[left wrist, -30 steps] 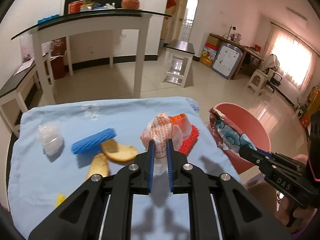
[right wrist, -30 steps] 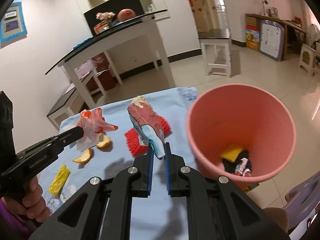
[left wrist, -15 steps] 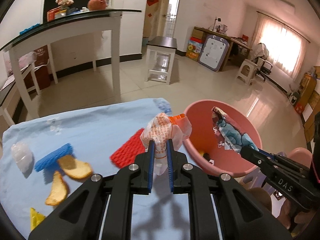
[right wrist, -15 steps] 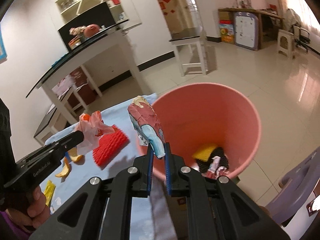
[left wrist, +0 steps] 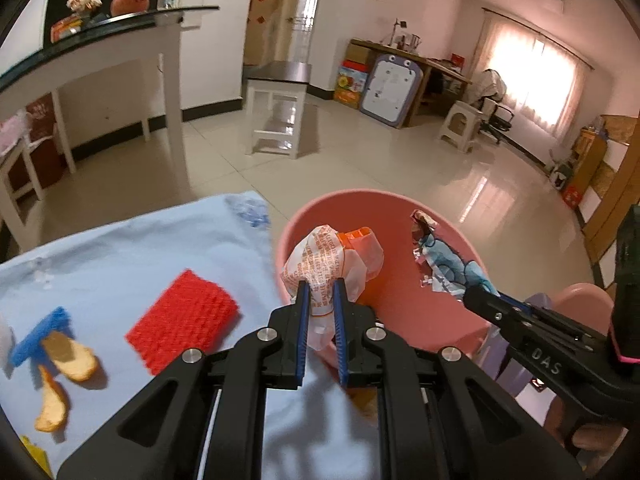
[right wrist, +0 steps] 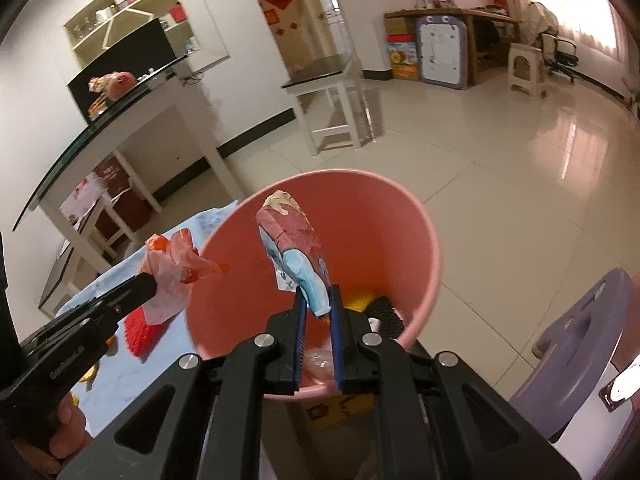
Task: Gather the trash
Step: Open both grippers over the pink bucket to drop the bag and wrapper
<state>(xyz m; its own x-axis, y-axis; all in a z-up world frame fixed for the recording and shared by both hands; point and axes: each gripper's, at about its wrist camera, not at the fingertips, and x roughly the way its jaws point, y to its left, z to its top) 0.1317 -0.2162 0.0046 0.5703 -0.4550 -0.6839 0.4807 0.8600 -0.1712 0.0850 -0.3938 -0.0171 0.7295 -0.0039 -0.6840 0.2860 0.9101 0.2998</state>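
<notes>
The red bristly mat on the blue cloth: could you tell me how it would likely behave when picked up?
The red mat lies flat on the blue cloth, so it should not roll. Its dense nubbed surface looks like soft plastic or rubber, so it would probably flex and droop from a gripper hold at one edge. It seems thin, so likely light.
</notes>
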